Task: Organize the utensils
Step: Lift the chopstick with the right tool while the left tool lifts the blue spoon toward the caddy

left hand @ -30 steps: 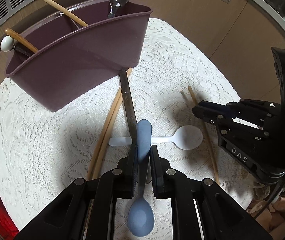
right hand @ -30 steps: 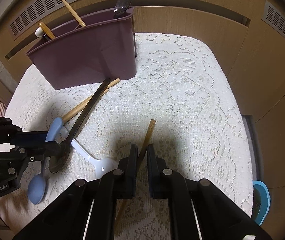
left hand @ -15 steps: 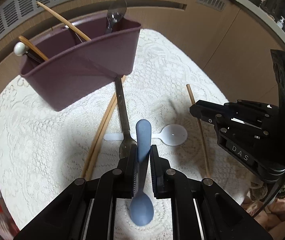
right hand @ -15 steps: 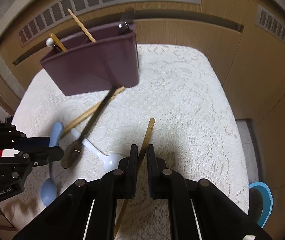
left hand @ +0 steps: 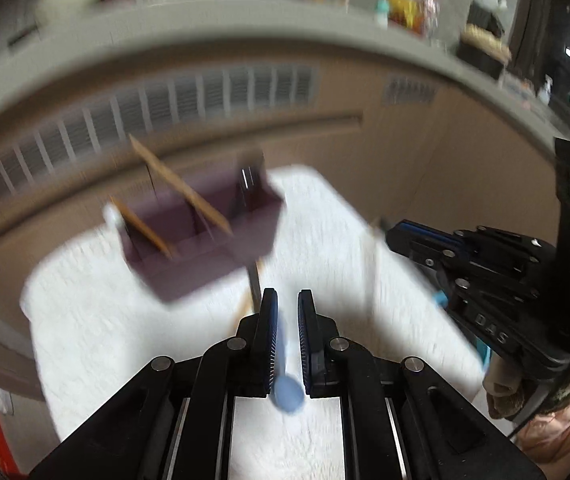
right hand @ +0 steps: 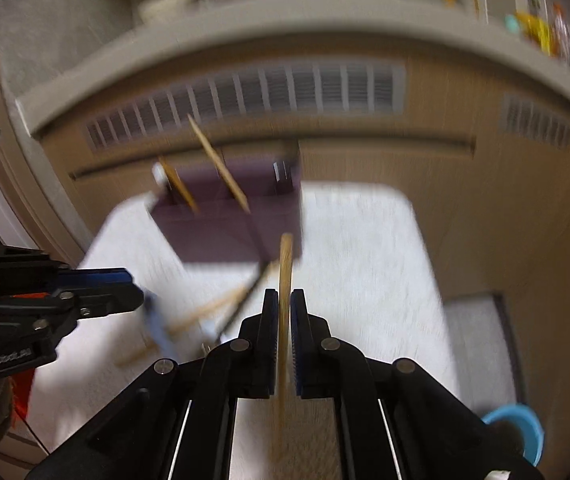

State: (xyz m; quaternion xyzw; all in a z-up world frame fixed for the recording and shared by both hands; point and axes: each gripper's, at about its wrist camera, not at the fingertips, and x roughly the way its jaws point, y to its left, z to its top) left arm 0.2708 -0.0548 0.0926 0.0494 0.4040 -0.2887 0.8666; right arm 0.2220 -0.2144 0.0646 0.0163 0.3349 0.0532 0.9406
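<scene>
Both views are blurred by motion. My left gripper (left hand: 285,304) is shut on a blue spoon (left hand: 285,388), bowl end hanging toward the camera, raised above the white lace cloth (left hand: 97,320). My right gripper (right hand: 281,304) is shut on a wooden chopstick (right hand: 285,272) that points toward the purple utensil caddy (right hand: 225,224). The caddy (left hand: 205,252) holds chopsticks, a white-tipped utensil and a dark spoon. On the cloth lie a pair of chopsticks (right hand: 205,308) and a dark metal spoon (right hand: 245,300). The left gripper also shows in the right wrist view (right hand: 133,292).
A beige cabinet with vent slats (right hand: 245,88) stands behind the table. A blue bowl (right hand: 525,428) sits low at the right, off the table. A counter with bottles (left hand: 405,8) is far behind. The right gripper's body (left hand: 485,288) fills the right side.
Both grippers have lifted well above the cloth with their utensils and pulled back, so the caddy looks smaller and farther. The white spoon is out of clear sight.
</scene>
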